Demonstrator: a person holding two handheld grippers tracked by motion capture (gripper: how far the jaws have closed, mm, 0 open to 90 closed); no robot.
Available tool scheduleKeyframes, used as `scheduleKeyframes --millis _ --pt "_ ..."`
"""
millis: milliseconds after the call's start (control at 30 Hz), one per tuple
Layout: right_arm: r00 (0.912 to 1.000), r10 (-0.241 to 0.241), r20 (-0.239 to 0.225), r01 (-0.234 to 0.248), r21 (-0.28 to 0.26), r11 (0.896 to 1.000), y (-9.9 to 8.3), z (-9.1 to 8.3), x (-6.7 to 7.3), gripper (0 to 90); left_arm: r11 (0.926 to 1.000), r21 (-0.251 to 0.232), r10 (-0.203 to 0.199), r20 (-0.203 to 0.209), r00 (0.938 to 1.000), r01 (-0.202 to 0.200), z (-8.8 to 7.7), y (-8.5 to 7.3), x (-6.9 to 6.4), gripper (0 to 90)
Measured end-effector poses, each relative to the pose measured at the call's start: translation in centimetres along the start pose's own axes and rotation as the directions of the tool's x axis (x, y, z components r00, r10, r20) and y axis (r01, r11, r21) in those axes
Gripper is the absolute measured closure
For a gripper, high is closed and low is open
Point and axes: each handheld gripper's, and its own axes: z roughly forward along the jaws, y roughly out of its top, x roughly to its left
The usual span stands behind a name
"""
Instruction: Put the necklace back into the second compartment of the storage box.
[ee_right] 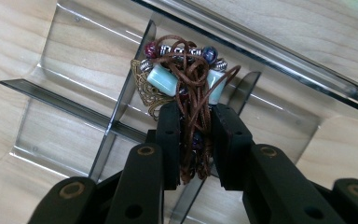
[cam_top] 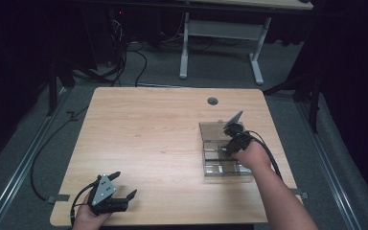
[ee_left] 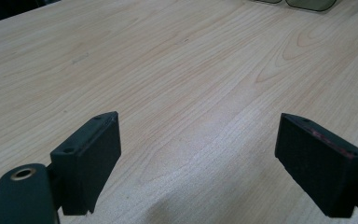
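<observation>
The beaded bracelet (ee_right: 182, 77), a bundle of brown cord with pale blue blocks, dark round beads and a brass filigree piece, is clamped between the jaws of the right gripper (ee_right: 193, 140). The cords run down between the two black pads, and the beads stand out past the jaw tips. So the long axis of the bundle follows the jaws, pointing down toward the clear divided tray (ee_right: 74, 109).

Just below the beads a dark partition wall of the tray crosses another one. The bundle hangs nearly over this crossing, a little toward the compartment beyond it, so I judge the coming move depends on which side of the wall it comes down. All compartments that can be seen look empty; only the wood shows through them.

In the high view the right gripper (cam_top: 231, 143) is over the tray (cam_top: 210, 129), near the right edge of the table (cam_top: 148, 134). The left gripper (cam_top: 123, 186) rests well apart at the front left, its jaws wide apart with nothing between them, so the right hand is clearly the nearer one.
</observation>
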Motion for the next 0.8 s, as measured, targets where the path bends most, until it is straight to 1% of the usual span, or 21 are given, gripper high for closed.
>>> scheduleKeyframes --millis 33,67,167,200,233,400,500,567,633,800 --pt "1.0 0.009 0.001 -0.009 0.006 1.0 0.1 0.1 0.1 74.5 1.0 -0.001 0.0 -0.001 1.0 0.0 0.0 0.0 0.0 14.8" --pt "1.0 -0.004 0.002 0.004 0.008 1.0 0.1 0.3 0.1 74.5 1.0 0.0 0.001 0.0 1.0 -0.001 0.0 0.0 0.0 14.8" --pt "1.0 -0.002 0.006 0.002 0.021 1.0 0.3 0.6 0.2 74.4 1.0 -0.001 0.001 -0.001 1.0 -0.001 0.0 0.0 0.0 14.8" --pt "1.0 0.006 0.008 -0.006 0.026 1.0 0.4 0.7 0.3 74.4 1.0 0.001 0.001 0.001 1.0 -0.001 0.0 0.0 0.0 14.8" --pt "1.0 0.001 0.007 -0.001 0.029 1.0 0.4 0.9 0.2 74.4 1.0 0.0 0.001 -0.001 1.0 -0.001 0.0 0.0 0.0 14.8" --pt "0.9998 0.02 -0.003 -0.02 0.021 1.0 0.5 1.0 0.1 74.1 1.0 0.002 0.004 0.002 1.0 -0.004 0.0 0.0 0.0 14.9" --pt "0.9998 0.02 -0.002 -0.02 0.021 1.0 0.5 1.0 0.1 73.3 1.0 0.001 0.003 0.004 1.0 -0.003 0.0 0.0 0.0 14.9" --pt "0.9994 0.033 -0.008 -0.033 0.02 0.999 0.5 0.9 0.2 71.7 1.0 0.001 0.004 0.003 1.0 -0.004 0.0 0.0 0.0 14.9" --pt "0.9995 0.029 -0.015 -0.029 0.008 1.0 0.5 0.7 0.1 69.1 1.0 0.004 0.006 0.003 1.0 -0.006 0.0 0.0 0.0 14.9" --pt "0.9991 0.035 -0.026 -0.035 -0.017 0.999 0.4 -0.4 0.2 66.5 1.0 0.004 0.005 0.002 1.0 -0.005 0.0 0.0 -0.1 14.9"
